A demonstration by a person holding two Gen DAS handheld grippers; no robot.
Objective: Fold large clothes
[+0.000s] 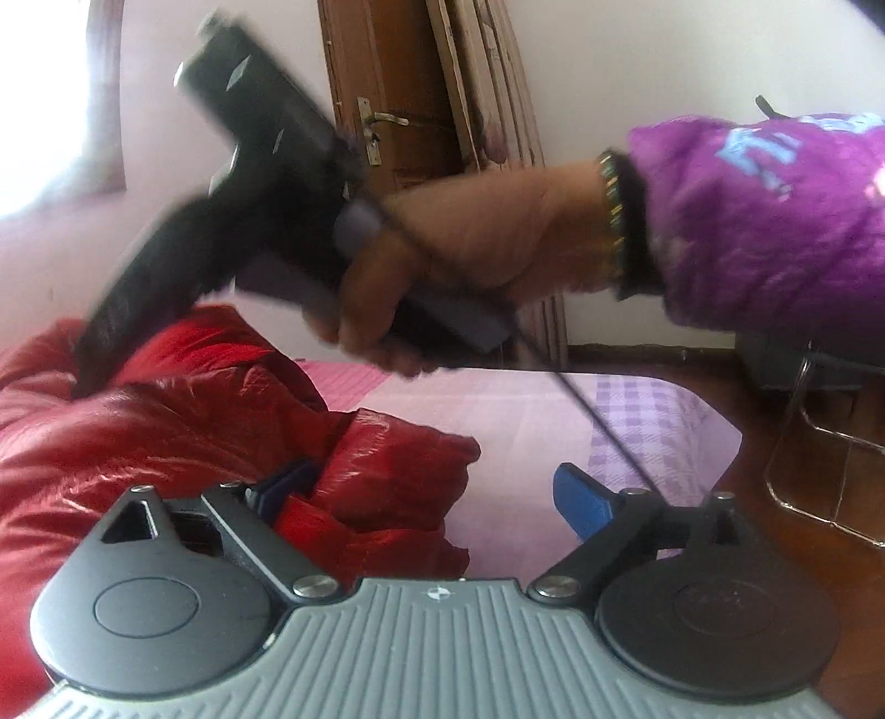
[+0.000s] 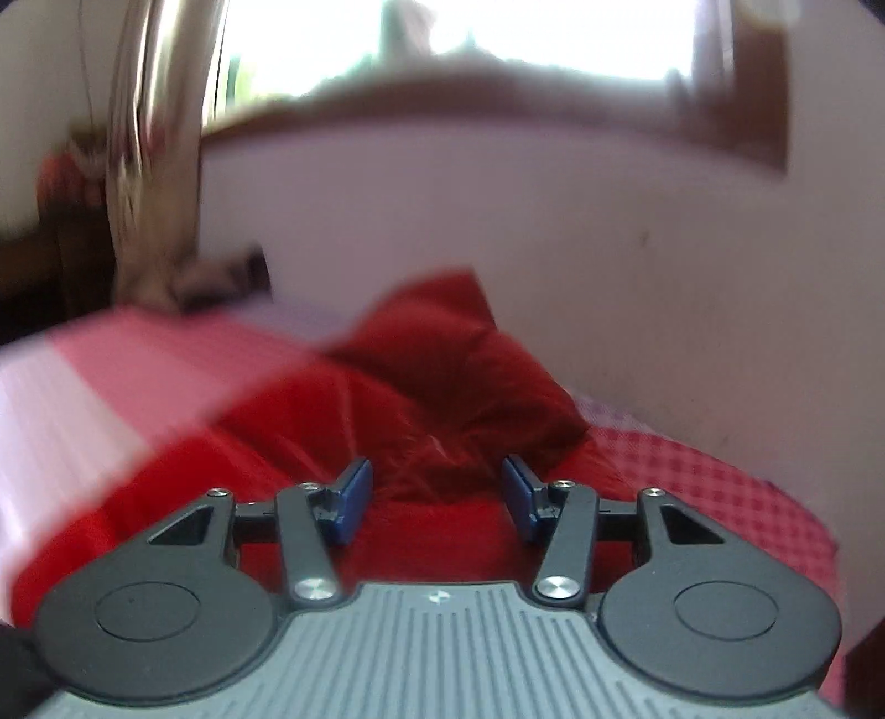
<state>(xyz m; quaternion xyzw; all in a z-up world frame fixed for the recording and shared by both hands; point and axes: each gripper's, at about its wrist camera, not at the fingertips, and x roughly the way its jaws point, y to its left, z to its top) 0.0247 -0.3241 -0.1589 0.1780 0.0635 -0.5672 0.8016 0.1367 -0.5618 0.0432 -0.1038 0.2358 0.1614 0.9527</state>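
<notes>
Left wrist view is showing the left gripper (image 1: pixel 437 498) spread beside the red jacket (image 1: pixel 166 431); the right gripper (image 2: pixel 437 498) is hanging spread above it. Pinch an edge, fold evenly.

Jacket (image 1: pixel 166 431): on the bed (image 1: pixel 525 420), spreading from 9 to 6 o'clock in the left wrist view.
Left gripper (image 1: pixel 437 498): at 6 o'clock, one finger touching the jacket's edge, the other over the bed.
Right gripper (image 2: pixel 437 498): directly above the jacket.
Door (image 1: pixel 387 94): behind the bed, at 12 o'clock.
Window (image 2: pixel 442 38): beyond the jacket, at 12 o'clock.
</notes>
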